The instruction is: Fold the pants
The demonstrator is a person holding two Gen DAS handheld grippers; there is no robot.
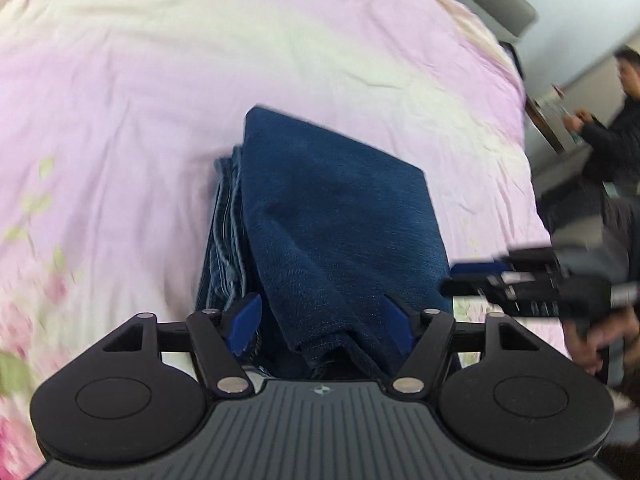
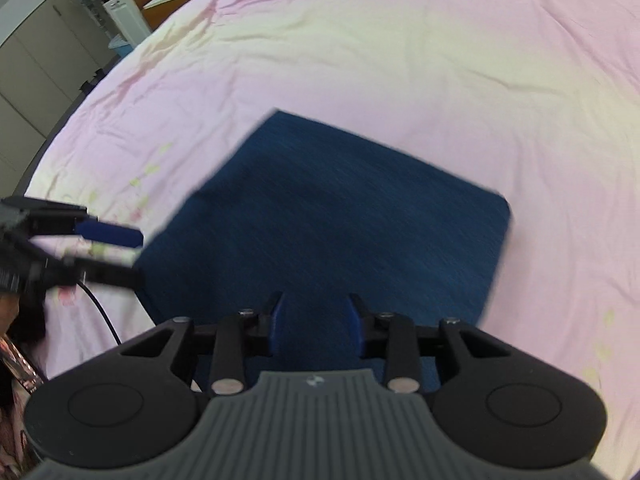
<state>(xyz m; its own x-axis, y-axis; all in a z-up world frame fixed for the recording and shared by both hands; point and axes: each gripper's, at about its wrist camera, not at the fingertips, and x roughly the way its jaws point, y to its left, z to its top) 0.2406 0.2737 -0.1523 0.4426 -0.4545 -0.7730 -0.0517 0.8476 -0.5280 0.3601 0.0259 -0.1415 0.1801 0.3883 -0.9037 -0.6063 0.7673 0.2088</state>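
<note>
Dark blue jeans (image 1: 340,208) lie folded into a compact stack on the pink bed sheet (image 1: 160,80), with lighter denim layers showing at the stack's left side. My left gripper (image 1: 322,320) straddles the near end of the stack, its blue pads wide apart and a loose fold of denim between them. In the right wrist view the jeans (image 2: 340,220) form a flat blue rectangle. My right gripper (image 2: 316,320) hovers over its near edge, jaws partly apart, with nothing pinched. Each gripper shows in the other's view: right gripper (image 1: 472,280), left gripper (image 2: 120,252).
The pink sheet (image 2: 400,60) spreads around the jeans on all sides. A person (image 1: 616,120) sits beyond the bed's right edge near a brown table (image 1: 544,120). A white appliance (image 2: 124,16) and cabinets stand past the bed's far left. A black cable (image 2: 100,312) trails by the left gripper.
</note>
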